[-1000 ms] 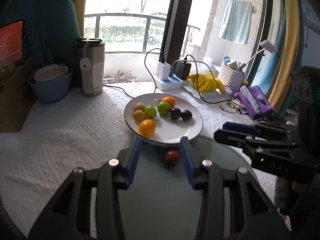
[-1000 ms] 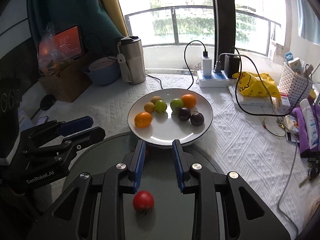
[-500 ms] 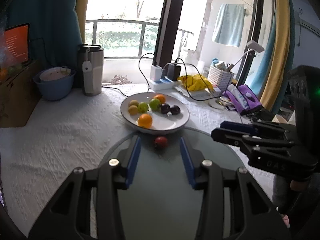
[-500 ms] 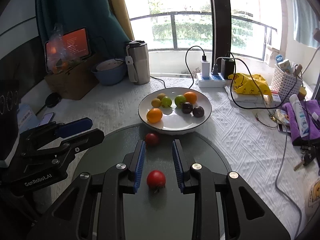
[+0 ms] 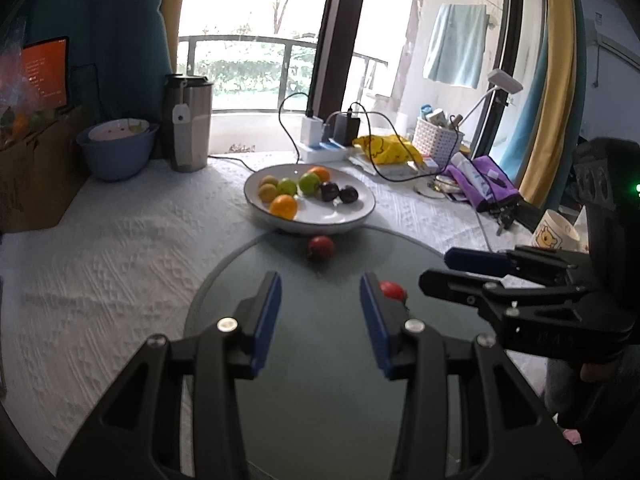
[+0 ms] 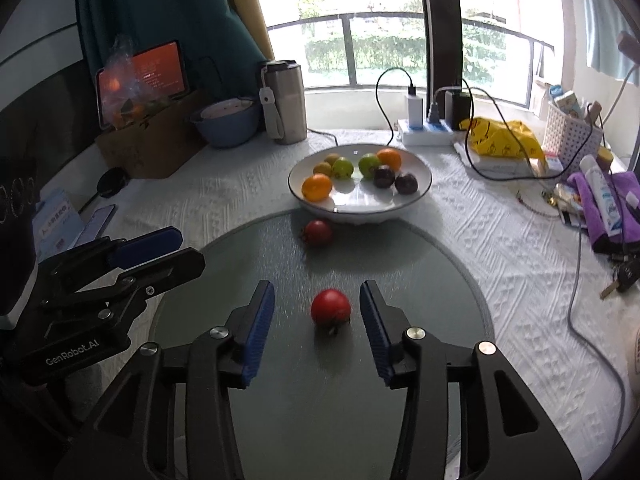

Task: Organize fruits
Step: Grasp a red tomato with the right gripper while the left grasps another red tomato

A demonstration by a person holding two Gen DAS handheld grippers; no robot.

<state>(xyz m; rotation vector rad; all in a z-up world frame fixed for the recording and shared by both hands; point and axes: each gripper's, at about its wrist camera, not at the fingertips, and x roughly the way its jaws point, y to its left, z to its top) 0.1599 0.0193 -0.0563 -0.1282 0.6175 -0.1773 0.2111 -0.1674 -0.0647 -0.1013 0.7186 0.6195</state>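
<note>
The right gripper [image 6: 317, 312] stands wide, the near tomato [image 6: 331, 307] loose between its blue pads. It should lower squarely, then close gently. The left gripper [image 5: 320, 304], also wide, probably faces the far tomato [image 5: 321, 247] ahead.

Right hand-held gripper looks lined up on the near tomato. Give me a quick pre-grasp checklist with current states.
1. Right hand-held gripper open wide enough: ok.
2. Near tomato between the fingers, not yet touched: ok.
3. Tomato centred: not ok, it sits nearer the right-side finger.
4. Left hand-held gripper clear of the grasp: ok, open and off to the side.
5. Far tomato out of the way: ok, up by the plate.
6. Free space on the plate: ok, front part bare.
</note>
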